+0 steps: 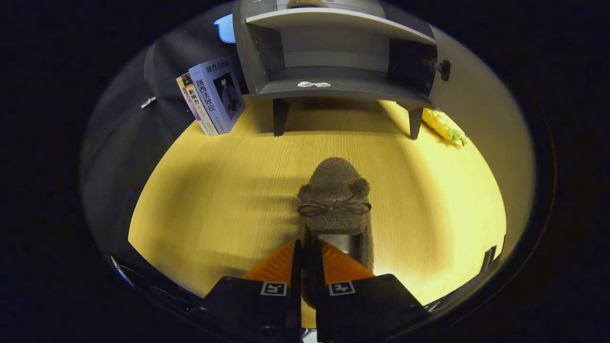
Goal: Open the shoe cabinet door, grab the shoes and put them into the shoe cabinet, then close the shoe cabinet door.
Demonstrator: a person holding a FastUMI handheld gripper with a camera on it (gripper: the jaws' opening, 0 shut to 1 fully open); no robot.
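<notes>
A brown fuzzy slipper (336,195) with a thin bow across its top points away from me toward the cabinet. My gripper (306,255) is shut on the slipper's heel rim, which is pinched in the narrow gap between both fingers. The slipper seems to hang just over the wooden table (214,200). Beyond it stands the grey shoe cabinet (333,85) on short legs, its door (412,71) swung open to the right. The lower shelf holds only a small white sticker. On the upper shelf a brown fuzzy shape (305,4) shows at the cabinet's top.
Several books (214,97) lean upright just left of the cabinet. A yellow plush toy with a green end (445,126) lies to the right of the cabinet's right leg. The table's curved front edge lies close under my fingers.
</notes>
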